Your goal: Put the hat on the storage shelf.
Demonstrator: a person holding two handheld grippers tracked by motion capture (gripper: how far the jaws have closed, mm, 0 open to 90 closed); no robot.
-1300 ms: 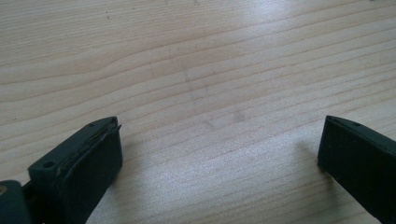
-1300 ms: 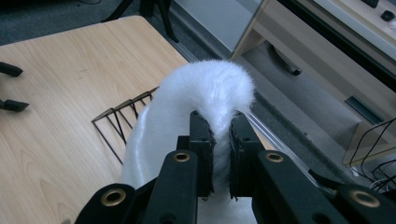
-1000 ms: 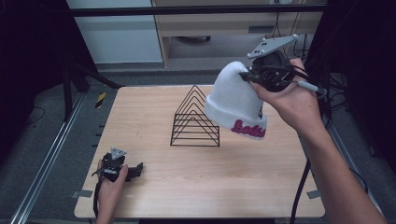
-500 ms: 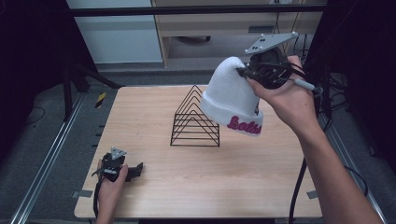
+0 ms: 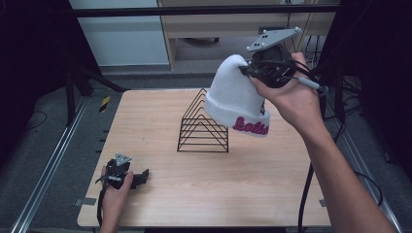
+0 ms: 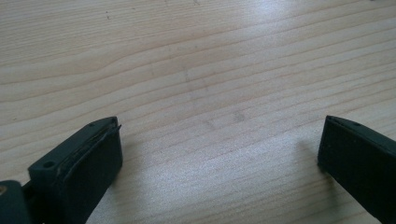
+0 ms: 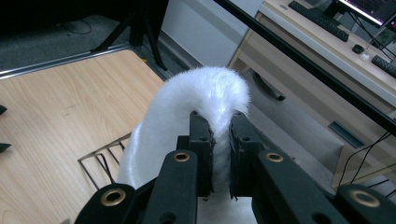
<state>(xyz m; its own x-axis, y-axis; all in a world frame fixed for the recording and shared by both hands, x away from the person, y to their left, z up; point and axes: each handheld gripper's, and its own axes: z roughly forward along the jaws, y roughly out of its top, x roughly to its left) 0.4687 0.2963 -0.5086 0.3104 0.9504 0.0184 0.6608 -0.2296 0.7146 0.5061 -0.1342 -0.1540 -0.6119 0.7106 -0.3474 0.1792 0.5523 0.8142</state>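
A white knit beanie [image 5: 236, 97] with pink lettering on its cuff hangs in the air above the right side of the table. My right gripper [image 5: 248, 72] is shut on its crown, and in the right gripper view the white beanie [image 7: 196, 102] is pinched between the right gripper [image 7: 220, 128] jaws. A black wire rack [image 5: 203, 125] of triangular frames stands on the table, just left of and below the hat; the rack [image 7: 105, 161] shows under the hat. My left gripper [image 5: 141, 175] rests on the table near the front left, and the left gripper [image 6: 219, 140] is open over bare wood.
The wooden table [image 5: 160, 194] has free room in front and to the right of the rack. A desk with drawers [image 5: 214, 29] stands beyond the far edge. Metal rails [image 5: 43, 170] run along the left side on the floor.
The right hand has lifted the beanie slightly up and away from the rack. The left hand has stayed where it was.
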